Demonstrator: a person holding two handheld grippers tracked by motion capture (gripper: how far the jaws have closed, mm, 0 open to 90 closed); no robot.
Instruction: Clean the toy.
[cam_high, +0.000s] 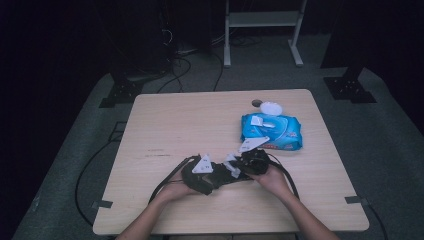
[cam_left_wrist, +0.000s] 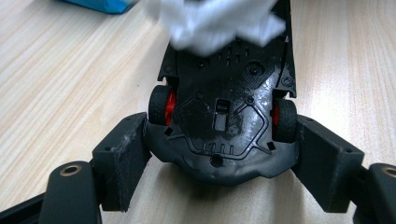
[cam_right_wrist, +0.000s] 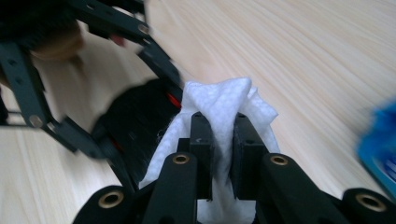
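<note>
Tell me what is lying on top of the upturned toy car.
A crumpled white wipe rests on the far end of the toy car, whose black underside faces up. It is pinched in the right gripper. The part of the chassis beneath the wipe is covered.

Both tools (cam_high: 227, 170) clamped, near-touching

A light wooden table (cam_high: 165, 125) stands on grey carpet (cam_high: 390, 145). A blue wipes pack (cam_high: 271, 131) lies at the table's far right, its flap open. Just beyond it sits a white lid (cam_high: 271, 108) beside a small dark disc (cam_high: 256, 103). Behind the table stands a white frame (cam_high: 262, 20), with cables (cam_high: 180, 67) on the floor.
</note>
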